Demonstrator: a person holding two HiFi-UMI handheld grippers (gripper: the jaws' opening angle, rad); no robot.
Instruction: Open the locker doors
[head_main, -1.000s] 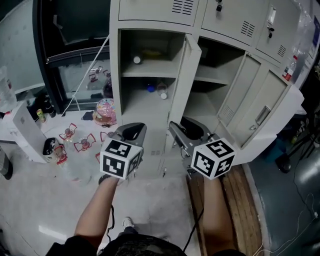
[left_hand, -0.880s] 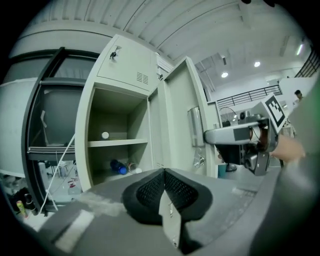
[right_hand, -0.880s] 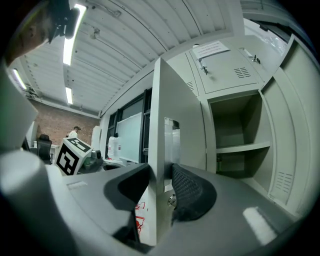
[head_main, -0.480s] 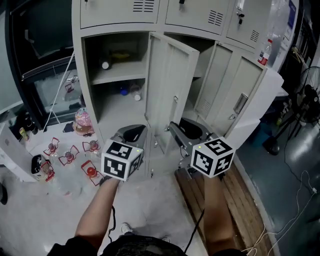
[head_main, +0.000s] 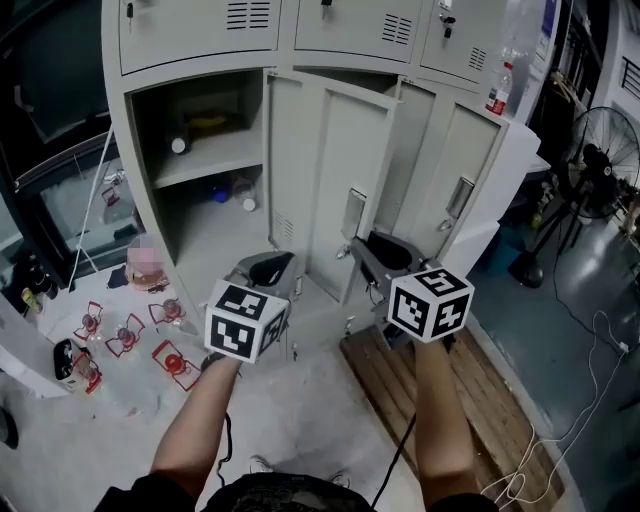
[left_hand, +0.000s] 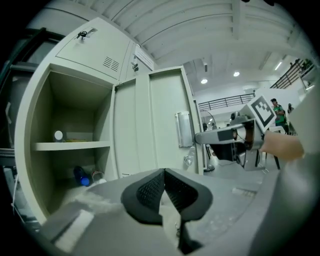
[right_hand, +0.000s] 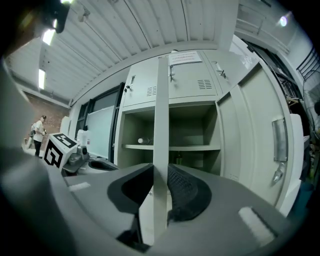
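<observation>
A bank of pale grey lockers fills the head view. The left locker (head_main: 190, 170) stands open, with a shelf inside. The middle locker door (head_main: 330, 180) is swung out, its handle (head_main: 353, 212) facing me. My right gripper (head_main: 378, 250) holds that door's free edge (right_hand: 161, 150); the jaws have just been closing and both pads now lie against the edge. My left gripper (head_main: 268, 270) floats left of it, pads together with nothing between them. From the left gripper view the same door (left_hand: 160, 120) and the right gripper (left_hand: 200, 137) show.
A second open door (head_main: 455, 190) hangs to the right. Small bottles (head_main: 222, 190) lie inside the left locker. Red-and-white items (head_main: 130, 335) are scattered on the floor at left. A wooden pallet (head_main: 450, 400) lies under my right arm. A fan (head_main: 600, 160) stands far right.
The lockers have slid left in the head view. The middle door, seen edge-on before, now shows its broad face. Both grippers have shifted sideways along with it.
</observation>
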